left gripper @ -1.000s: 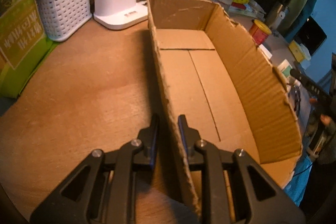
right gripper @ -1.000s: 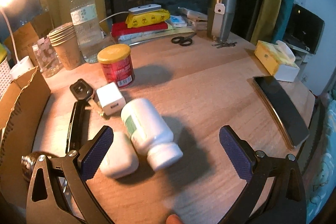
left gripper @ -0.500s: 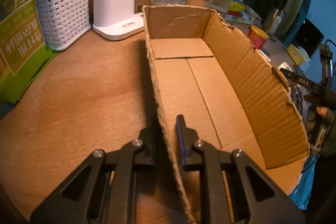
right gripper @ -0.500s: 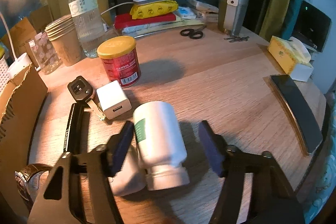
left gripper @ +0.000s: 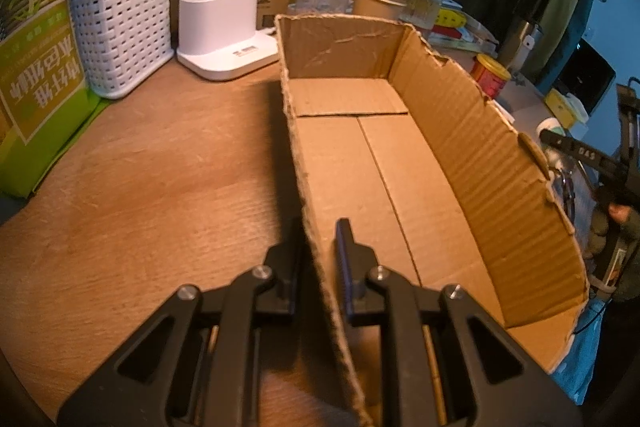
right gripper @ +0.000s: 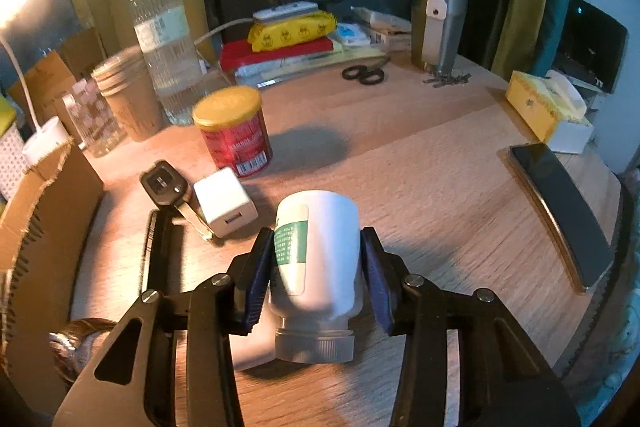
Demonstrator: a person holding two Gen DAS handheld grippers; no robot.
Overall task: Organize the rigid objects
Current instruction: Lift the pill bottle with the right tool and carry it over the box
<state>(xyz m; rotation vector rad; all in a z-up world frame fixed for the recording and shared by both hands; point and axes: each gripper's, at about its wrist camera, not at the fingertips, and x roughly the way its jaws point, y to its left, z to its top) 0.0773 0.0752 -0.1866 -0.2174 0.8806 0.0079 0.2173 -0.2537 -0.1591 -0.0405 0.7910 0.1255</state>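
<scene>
On wooden table (right gripper: 420,163), right gripper (right gripper: 316,263) is closing around white bottle (right gripper: 320,259) lying between its pads.

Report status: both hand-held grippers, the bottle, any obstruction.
Left hand-held gripper shut on cardboard box wall. Right hand-held gripper closing around white bottle. Nothing in the way.

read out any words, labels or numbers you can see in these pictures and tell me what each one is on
"DAS": on the black bar at the right edge of the left wrist view.
Large white Chinese characters, upside down: on the green box; I cannot read them.
Green label on the white bottle: print too small.
Red can: lettering and barcode blurred.
Water bottle label: unreadable.
</scene>
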